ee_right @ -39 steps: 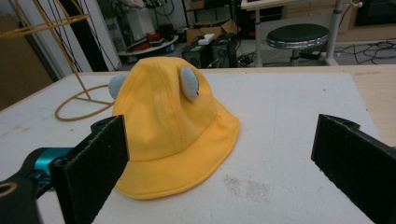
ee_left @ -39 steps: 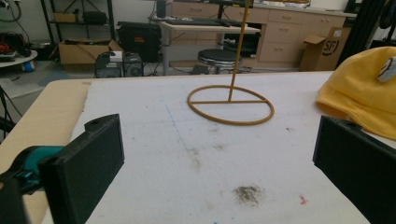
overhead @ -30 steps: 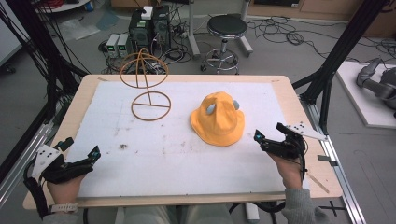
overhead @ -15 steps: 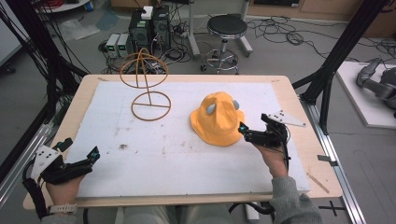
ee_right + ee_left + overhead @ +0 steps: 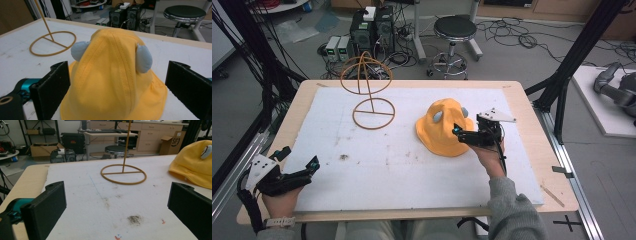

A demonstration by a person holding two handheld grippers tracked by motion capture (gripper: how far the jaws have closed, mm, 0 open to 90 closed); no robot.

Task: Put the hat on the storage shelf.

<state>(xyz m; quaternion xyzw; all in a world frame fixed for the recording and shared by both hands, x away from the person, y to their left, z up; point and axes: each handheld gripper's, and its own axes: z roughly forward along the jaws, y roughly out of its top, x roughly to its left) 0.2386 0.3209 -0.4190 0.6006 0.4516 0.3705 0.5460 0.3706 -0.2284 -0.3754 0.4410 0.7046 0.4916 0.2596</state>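
A yellow bucket hat (image 5: 443, 129) with two pale grey ears lies right of the middle of the white board (image 5: 377, 170). My right gripper (image 5: 459, 134) is at the hat's right brim, open. In the right gripper view its jaws stand wide on either side of the hat (image 5: 112, 82), and I cannot tell whether they touch it. A brown wire stand (image 5: 373, 113) with a ring base and a hoop top stands at the back left. My left gripper (image 5: 298, 158) rests open at the front left corner, and its own view shows its fingers (image 5: 47, 205) wide over bare board.
A dark smudge (image 5: 343, 157) marks the board near the left gripper. The wooden table edge (image 5: 539, 150) runs along the right. Behind the table are a stool (image 5: 454, 27), computer boxes (image 5: 372, 25) and cables. Black frame posts (image 5: 569, 75) flank both sides.
My right gripper has moved left from the board's right edge up to the hat's brim. The left gripper and the hat have stayed put.
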